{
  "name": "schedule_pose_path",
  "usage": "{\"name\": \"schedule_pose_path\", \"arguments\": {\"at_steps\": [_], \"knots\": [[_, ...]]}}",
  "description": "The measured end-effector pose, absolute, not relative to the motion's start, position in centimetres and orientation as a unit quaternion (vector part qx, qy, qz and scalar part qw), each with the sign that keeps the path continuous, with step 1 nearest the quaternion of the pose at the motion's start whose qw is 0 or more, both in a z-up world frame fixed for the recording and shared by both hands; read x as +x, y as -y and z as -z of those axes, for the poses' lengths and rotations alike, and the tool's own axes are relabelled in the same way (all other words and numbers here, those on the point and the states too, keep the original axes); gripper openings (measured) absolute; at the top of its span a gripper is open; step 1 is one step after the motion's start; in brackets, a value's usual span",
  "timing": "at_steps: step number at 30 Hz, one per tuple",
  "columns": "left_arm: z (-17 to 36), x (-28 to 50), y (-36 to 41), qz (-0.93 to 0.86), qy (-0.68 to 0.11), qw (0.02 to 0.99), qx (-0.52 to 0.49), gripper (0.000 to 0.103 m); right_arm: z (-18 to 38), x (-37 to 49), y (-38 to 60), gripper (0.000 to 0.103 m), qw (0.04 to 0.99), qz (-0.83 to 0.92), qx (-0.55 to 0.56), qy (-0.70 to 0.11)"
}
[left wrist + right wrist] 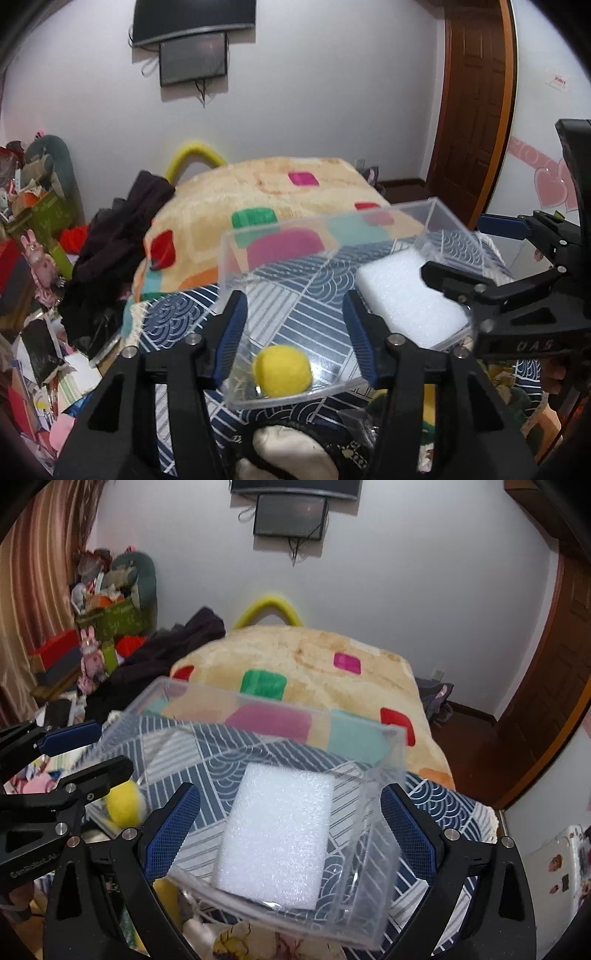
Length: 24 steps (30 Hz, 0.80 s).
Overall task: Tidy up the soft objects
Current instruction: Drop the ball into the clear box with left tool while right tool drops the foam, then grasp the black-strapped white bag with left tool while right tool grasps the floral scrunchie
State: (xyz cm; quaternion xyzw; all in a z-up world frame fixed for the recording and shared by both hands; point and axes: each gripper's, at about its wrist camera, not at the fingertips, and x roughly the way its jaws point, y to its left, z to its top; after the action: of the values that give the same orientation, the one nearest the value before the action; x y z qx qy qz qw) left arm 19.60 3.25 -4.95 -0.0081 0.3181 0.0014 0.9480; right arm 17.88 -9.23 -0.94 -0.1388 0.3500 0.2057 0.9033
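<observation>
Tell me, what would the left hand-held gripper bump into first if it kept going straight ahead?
Probably the round yellow pompom inside the clear plastic box, right between the open left hand-held gripper fingers, though depth is unclear.

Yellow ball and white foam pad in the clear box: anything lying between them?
Nothing. In the left wrist view, only bare box floor separates the yellow ball from the foam pad.

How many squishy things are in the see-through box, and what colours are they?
Yellow: 1, the yellow ball
White: 1, the white foam pad
Total: 2, both inside the clear box
</observation>
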Motion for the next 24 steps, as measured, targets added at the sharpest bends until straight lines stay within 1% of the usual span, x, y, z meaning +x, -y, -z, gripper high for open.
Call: {"name": "schedule_pose_path", "arguments": {"at_steps": [3, 4, 7, 13, 17, 24], "knots": [[3.6, 18.0, -3.7, -0.005, -0.296, 0.955, -0.01, 0.063, -0.5, 16.9, 10.1, 0.1, 0.913, -0.204, -0.123, -0.33], [3.2, 17.4, -3.8, -0.005, -0.289, 0.957, -0.011, 0.067, -0.9, 16.5, 10.3, 0.102, 0.916, -0.204, -0.12, -0.323], [2.3, 15.6, -4.1, -0.009, -0.267, 0.963, -0.011, 0.076, -1.8, 15.3, 10.9, 0.102, 0.924, -0.204, -0.113, -0.302], [2.8, 13.0, -4.8, -0.012, -0.259, 0.966, -0.009, 0.086, -2.3, 12.5, 12.1, 0.103, 0.936, -0.2, -0.104, -0.269], [4.5, 11.9, -4.9, -0.019, -0.268, 0.963, -0.006, 0.088, -1.6, 11.2, 12.7, 0.103, 0.941, -0.19, -0.102, -0.261], [8.5, 11.3, -5.3, -0.03, -0.303, 0.952, -0.013, 0.089, 1.0, 10.0, 13.4, 0.103, 0.94, -0.167, -0.102, -0.279]]}}
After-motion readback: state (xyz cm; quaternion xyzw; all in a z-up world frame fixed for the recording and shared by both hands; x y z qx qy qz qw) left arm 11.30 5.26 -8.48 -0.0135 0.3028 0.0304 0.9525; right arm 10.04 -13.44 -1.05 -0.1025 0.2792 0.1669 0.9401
